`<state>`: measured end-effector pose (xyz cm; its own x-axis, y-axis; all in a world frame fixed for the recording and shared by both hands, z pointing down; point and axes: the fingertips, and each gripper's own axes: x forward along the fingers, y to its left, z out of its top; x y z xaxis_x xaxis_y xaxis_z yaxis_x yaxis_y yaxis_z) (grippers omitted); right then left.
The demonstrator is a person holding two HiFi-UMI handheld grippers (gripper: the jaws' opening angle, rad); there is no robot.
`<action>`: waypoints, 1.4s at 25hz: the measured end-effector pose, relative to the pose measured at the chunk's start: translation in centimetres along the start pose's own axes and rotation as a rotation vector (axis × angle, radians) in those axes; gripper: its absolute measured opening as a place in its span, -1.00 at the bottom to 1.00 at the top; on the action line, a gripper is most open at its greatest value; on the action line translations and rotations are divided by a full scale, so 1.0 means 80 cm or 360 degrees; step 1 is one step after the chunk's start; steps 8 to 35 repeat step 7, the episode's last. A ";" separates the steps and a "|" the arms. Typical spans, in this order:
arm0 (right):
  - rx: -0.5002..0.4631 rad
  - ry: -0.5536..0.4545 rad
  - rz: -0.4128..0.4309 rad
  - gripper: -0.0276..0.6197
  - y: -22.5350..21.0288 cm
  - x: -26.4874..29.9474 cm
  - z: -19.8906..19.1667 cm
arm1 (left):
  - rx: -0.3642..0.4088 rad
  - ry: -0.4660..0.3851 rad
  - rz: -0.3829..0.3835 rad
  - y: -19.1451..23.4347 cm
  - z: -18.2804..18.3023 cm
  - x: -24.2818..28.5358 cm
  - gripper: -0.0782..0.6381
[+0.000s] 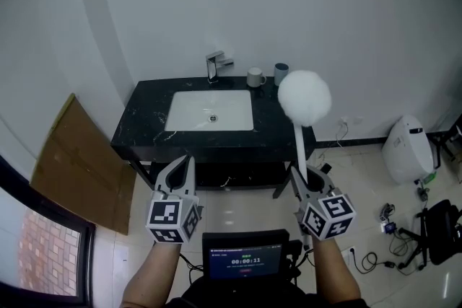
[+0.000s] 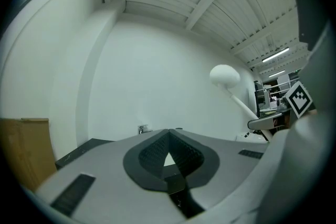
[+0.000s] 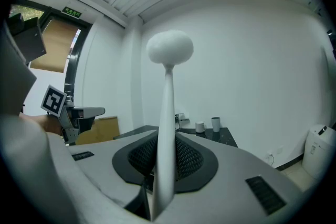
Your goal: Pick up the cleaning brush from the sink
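Brush (image 1: 300, 142) is already clear of the sink (image 1: 189, 112). It stands upright in the right gripper (image 1: 304, 177), in front of the black counter (image 1: 143, 128), with its round white head (image 1: 304, 99) well above the jaws. The right gripper view shows both pads clamped on the lower part of the slim white handle (image 3: 167, 128), near its bottom end. The left gripper (image 1: 185, 165) is held level beside it, its jaws closed together with nothing between them.

The sink looks bare. A tap (image 1: 215, 66) and two cups (image 1: 255, 77) stand on the counter behind it.

By the look of it the brush is light, with a stiff, smooth plastic handle and a soft, fluffy head that would give under any squeeze, so the handle is the part to hold. With the grip this low, the long stem acts as a lever and the head could sway or pivot between the pads. A hold nearer the middle would likely be steadier, and the smooth, tapering stem may slip if the grip is loose
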<state>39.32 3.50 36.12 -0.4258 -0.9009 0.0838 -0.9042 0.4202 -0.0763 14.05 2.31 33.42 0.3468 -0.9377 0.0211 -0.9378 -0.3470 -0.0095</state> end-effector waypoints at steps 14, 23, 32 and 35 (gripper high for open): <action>0.0003 -0.0013 -0.0003 -0.79 -0.003 -0.007 0.007 | 0.0021 -0.0017 0.0012 -0.008 0.006 -0.007 -0.75; 0.0003 -0.0013 -0.0003 -0.79 -0.003 -0.007 0.007 | 0.0021 -0.0017 0.0012 -0.008 0.006 -0.007 -0.75; 0.0003 -0.0013 -0.0003 -0.79 -0.003 -0.007 0.007 | 0.0021 -0.0017 0.0012 -0.008 0.006 -0.007 -0.75; 0.0003 -0.0013 -0.0003 -0.79 -0.003 -0.007 0.007 | 0.0021 -0.0017 0.0012 -0.008 0.006 -0.007 -0.75</action>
